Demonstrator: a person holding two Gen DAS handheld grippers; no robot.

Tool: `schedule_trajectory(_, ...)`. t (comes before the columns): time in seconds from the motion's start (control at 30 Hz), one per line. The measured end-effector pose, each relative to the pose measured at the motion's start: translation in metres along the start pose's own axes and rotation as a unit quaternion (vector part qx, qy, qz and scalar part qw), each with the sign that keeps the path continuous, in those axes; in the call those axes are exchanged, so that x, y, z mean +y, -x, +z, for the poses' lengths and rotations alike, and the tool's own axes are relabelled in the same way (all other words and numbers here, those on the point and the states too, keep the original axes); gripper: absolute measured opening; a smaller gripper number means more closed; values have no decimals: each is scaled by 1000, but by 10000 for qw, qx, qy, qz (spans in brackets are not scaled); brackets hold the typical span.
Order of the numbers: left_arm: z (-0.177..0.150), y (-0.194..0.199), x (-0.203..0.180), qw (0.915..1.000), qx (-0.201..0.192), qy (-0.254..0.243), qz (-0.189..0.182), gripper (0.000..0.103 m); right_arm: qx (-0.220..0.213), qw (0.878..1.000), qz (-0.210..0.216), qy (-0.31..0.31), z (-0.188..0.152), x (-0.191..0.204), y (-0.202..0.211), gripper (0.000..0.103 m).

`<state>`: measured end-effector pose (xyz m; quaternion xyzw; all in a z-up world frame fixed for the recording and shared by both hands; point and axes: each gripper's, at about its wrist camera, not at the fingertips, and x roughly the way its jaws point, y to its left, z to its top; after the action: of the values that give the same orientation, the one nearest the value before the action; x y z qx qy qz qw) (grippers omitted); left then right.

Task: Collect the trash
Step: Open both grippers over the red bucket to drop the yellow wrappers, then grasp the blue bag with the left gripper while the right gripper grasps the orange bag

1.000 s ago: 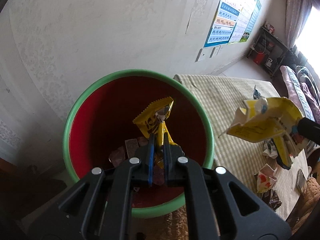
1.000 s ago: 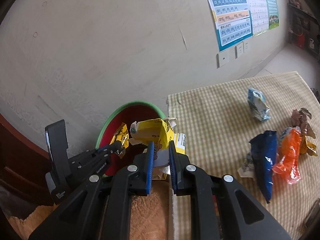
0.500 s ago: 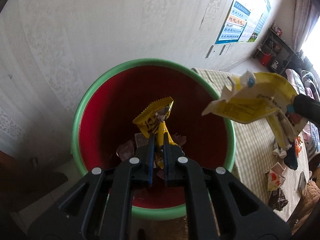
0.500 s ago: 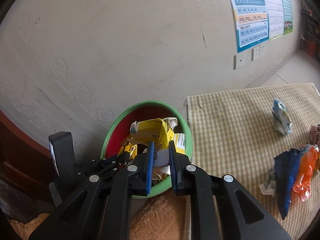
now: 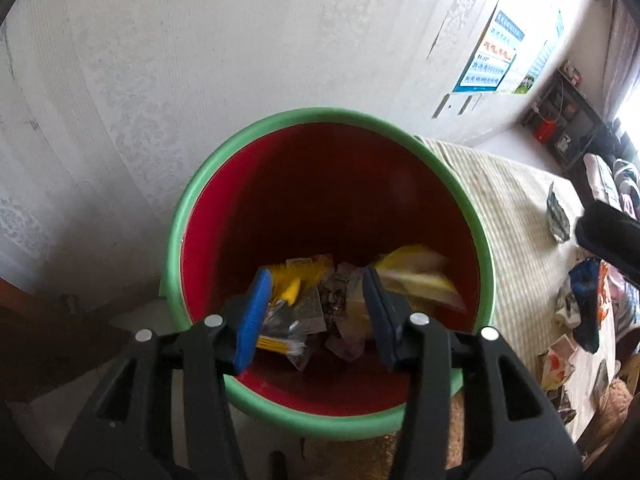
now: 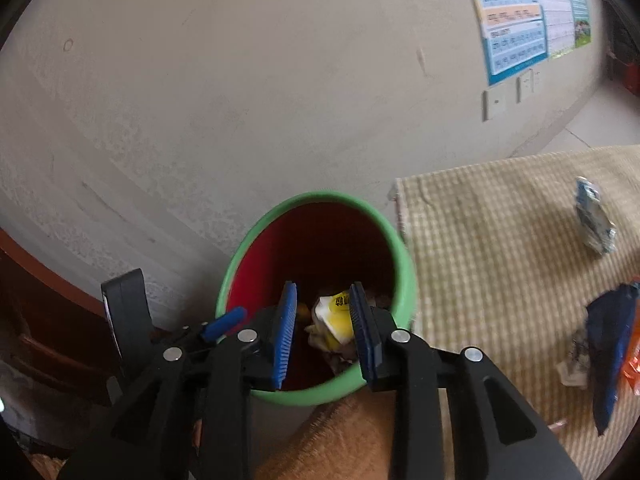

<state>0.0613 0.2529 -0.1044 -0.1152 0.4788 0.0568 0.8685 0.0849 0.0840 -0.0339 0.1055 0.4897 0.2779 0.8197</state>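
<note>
My left gripper (image 5: pixel 316 316) has just been opening and its blue pads (image 5: pixel 252 320) now stand apart with nothing pressed between them; the small yellow wrapper (image 5: pixel 286 284) lies loose below them, in the bin. My right gripper (image 6: pixel 324 332) has just been opening too, its pads (image 6: pixel 285 336) parted over the same mouth, and the yellow carton (image 6: pixel 334 322) sits clear of both, down inside and not gripped. In the left view that carton is a yellow blur, so I judge it may be dropping or only just settling.

Just beyond my fingertips is the bin (image 5: pixel 400 128), red inside with a green rim, standing against the pale wall (image 5: pixel 200 60). Its bottom holds a heap of crumpled wrappers (image 5: pixel 320 304), and both of my pieces are now among them.

So the step in hand is the drop, and I judge it as good as done for this pair.

Farther out, to the right of the bin, is the checked cloth (image 6: pixel 480 240) with more rubbish on it: a crumpled blue-and-white packet (image 6: pixel 594 220) lying alone, and nearer the edge a dark blue bag (image 6: pixel 610 344) beside an orange wrapper (image 6: pixel 632 364), with a scrap of white paper (image 6: pixel 572 368) touching the blue bag.

Next I should lift both grippers clear of the rim, swing to the cloth, and keep the pads apart until each straddles a piece. The bags look thin and limp, so I would pinch at a crease.
</note>
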Motion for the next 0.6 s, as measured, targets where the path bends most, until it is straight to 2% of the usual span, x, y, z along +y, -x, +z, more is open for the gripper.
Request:
schedule_trajectory(0.1, -2, 0, -5, 10000, 43, -27, 10, 45, -165, 9994, -223, -199, -9, -26, 21, 29)
schedule_trajectory(0.2, -2, 1, -14, 9999, 35, -96, -50, 45, -411, 9952, -743, -480, -19, -66, 51, 29)
schedule_trajectory(0.3, -3, 5, -29, 9995, -8, -289, -133, 45, -655, 9835, -1456, -847, -28, -115, 82, 32)
schedule_trajectory(0.43, -7, 10, -57, 9978, -15, -606, -277, 45, -695, 9650, -2067, -1459, -38, -181, 109, 33)
schedule_trajectory(0.57, -14, 20, -88, 9947, -54, -948, -400, 45, -564, 9586, -2038, -1905, -45, -226, 113, 42)
schedule_trajectory(0.6, -16, 23, -94, 9940, -62, -1010, -411, 45, -538, 9585, -1972, -1986, -45, -233, 112, 48)
